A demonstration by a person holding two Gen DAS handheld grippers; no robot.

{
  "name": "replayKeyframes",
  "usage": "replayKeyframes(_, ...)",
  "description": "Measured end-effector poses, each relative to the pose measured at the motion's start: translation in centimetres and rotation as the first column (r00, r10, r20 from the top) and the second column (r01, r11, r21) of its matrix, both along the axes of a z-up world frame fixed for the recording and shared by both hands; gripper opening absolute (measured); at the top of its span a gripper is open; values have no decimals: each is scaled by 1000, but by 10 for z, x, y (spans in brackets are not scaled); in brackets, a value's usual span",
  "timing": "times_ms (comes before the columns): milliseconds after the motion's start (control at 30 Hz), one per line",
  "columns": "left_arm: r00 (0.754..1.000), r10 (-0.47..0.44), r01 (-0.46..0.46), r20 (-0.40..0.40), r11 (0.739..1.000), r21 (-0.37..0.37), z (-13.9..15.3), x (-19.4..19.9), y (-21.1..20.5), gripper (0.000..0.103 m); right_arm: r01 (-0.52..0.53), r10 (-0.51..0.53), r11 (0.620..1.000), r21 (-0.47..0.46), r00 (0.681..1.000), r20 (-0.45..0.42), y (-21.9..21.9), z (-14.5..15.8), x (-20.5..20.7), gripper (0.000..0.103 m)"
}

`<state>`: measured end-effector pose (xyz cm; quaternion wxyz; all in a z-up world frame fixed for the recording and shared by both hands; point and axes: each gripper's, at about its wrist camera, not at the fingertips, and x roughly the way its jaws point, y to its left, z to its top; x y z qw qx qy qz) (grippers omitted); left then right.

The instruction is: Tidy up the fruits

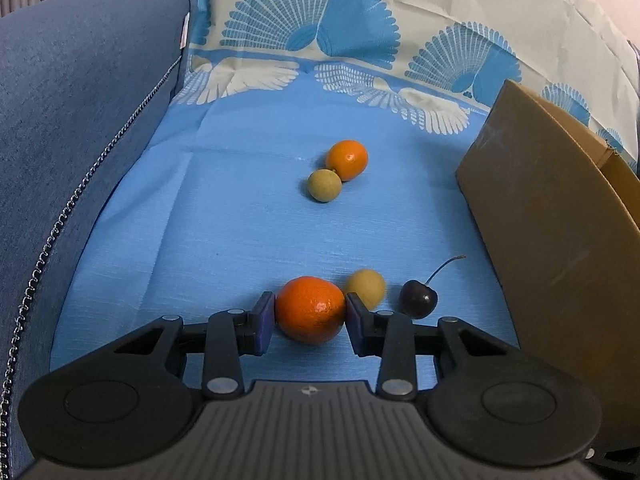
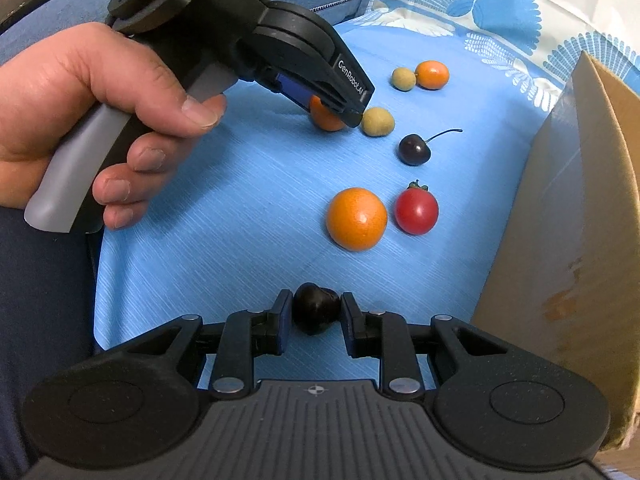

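Note:
My left gripper (image 1: 310,314) is shut on an orange tangerine (image 1: 311,309) resting on the blue cloth; it also shows in the right wrist view (image 2: 326,118). A tan longan (image 1: 366,287) and a dark cherry (image 1: 419,299) with a stem lie just right of it. My right gripper (image 2: 316,312) is shut on a dark cherry (image 2: 316,309) low on the cloth. Ahead of it lie an orange tangerine (image 2: 357,218) and a red cherry tomato (image 2: 417,210). Farther back sit another tangerine (image 1: 347,159) and a longan (image 1: 325,185), touching.
A cardboard box (image 1: 552,216) stands open at the right edge, and shows in the right wrist view (image 2: 560,216). A blue sofa armrest (image 1: 72,120) rises on the left. The patterned cloth (image 1: 240,208) covers the seat and the backrest.

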<state>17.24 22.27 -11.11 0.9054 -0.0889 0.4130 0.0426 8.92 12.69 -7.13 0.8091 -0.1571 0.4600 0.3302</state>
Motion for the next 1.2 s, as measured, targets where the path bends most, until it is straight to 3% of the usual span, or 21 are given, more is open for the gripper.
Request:
replayKeyframes(133,999,9,-10,32,1000,5,8,-7,-1,41,27,-28,999,27,999,32,-1,9,-2,27)
replayKeyframes(300,991,11,-10,135,1000,-8,31,-29,-2,41,29,-40,995,92,991,126,2,28,-13,27)
replayKeyframes(533,972,75,-53,225,993,-106,65,-52,1,41,-1,-55,981,194,957,283,-10,65,-28,27)
replayKeyframes(700,958,42,-9,285,993,-114,94,-64,-16,41,48,-165,952,304,914,371,-43,97,-30,27)
replayKeyframes(933,928,-31,72,371,993,-96,130,-77,-43,41,196,-404,869,455,812,422,-116,131,-21,26)
replayKeyframes(1100,917,-52,104,397,989,-109,143,-77,-56,41,238,-447,856,459,785,428,-159,143,0,26)
replayKeyframes(1200,912,-72,125,403,987,-105,146,-76,-66,41,264,-470,858,441,748,468,-184,147,11,26)
